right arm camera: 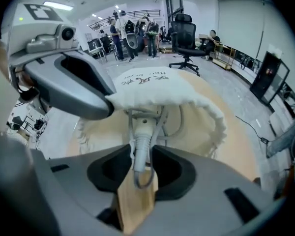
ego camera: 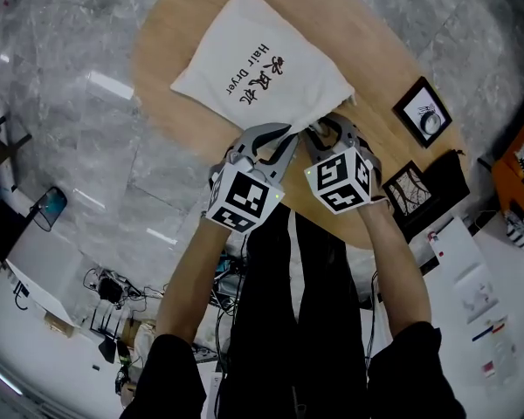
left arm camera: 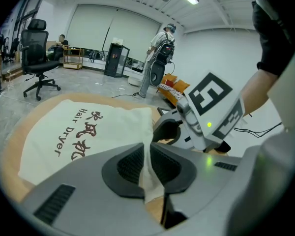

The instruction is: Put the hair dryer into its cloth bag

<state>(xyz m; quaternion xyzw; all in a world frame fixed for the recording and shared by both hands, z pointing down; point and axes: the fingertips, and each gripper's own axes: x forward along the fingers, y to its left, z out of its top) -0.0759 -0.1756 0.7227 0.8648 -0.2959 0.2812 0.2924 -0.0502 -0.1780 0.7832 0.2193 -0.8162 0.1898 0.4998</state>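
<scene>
Grippers meet at the near mouth of a cream cloth bag (ego camera: pixel 253 59) printed with brown characters and the words "Hair Dryer". It lies flat on a round light wooden table (ego camera: pixel 157 77) above a grey marbled floor (ego camera: pixel 52 68). The left gripper (ego camera: pixel 275 142) has its jaws closed tight on the bag's upper hem. A fold of cream cloth is squeezed between the dark ribbed pads (left arm camera: pixel 130 166), and a strip of it trails out behind them. This grip lifts the top layer, so the mouth gapes. The right gripper (ego camera: pixel 327 131) sits just beside the left one, angled steeply down into the opening. Its jaws are partly closed and pinch the pale grey hair dryer cord (right arm camera: pixel 141 141) by its ribbed sleeve, with a thin loop of cable hanging below the pads. More grey cable curls inside the bag under the raised cloth. The dryer's body cannot be made out, as the fabric hides it. A frayed drawstring hem (right arm camera: pixel 221 127) rims the opening. On the table's right side, well apart from the bag, lie two black-framed pictures (ego camera: pixel 422 112), one nearer the person than the other. A black office chair (left arm camera: pixel 39 58) and standing people (left arm camera: pixel 160 53) show far behind in the white room
</scene>
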